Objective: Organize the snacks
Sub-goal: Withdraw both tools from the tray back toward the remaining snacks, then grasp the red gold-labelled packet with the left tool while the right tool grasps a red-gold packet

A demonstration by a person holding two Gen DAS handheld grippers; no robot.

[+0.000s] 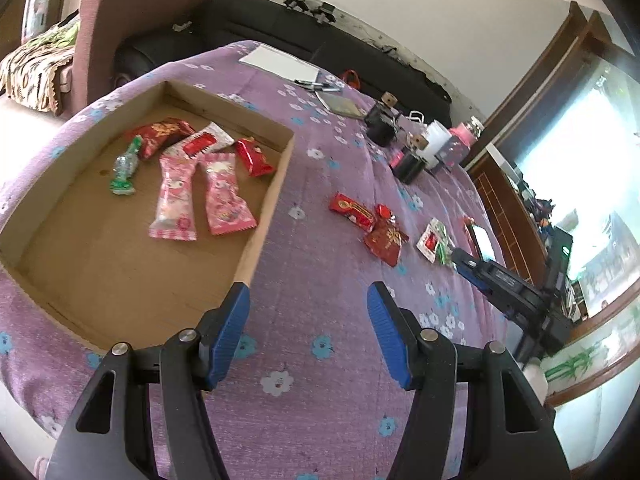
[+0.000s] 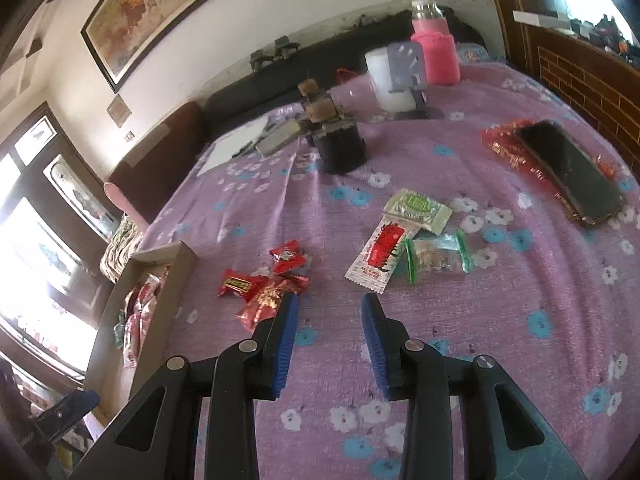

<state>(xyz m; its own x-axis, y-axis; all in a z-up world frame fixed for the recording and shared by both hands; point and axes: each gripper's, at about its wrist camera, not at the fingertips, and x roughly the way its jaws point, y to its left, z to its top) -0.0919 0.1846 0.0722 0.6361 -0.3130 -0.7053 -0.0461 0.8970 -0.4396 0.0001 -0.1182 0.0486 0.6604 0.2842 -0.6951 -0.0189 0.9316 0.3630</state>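
A shallow cardboard box (image 1: 264, 216) on the purple flowered cloth holds several snacks, among them two pink packets (image 1: 224, 196), red packets and a green-wrapped candy (image 1: 124, 172). Loose on the cloth lie red candies (image 1: 356, 210) (image 2: 264, 284), a white-and-red sachet (image 2: 380, 256), a green sachet (image 2: 418, 208) and a clear packet with green ends (image 2: 436, 254). My left gripper (image 1: 308, 294) hovers open and empty by the box's near right corner. My right gripper (image 2: 330, 306) is open and empty, just short of the red candies and the white-and-red sachet; it also shows in the left wrist view (image 1: 456, 258).
A black phone (image 2: 572, 172) lies on a red packet at the right. Farther back stand a black cup (image 2: 340, 148), a white jar (image 2: 386, 80), a pink-sleeved bottle (image 2: 434, 44), paper and pens (image 1: 280, 62). A dark sofa lines the wall.
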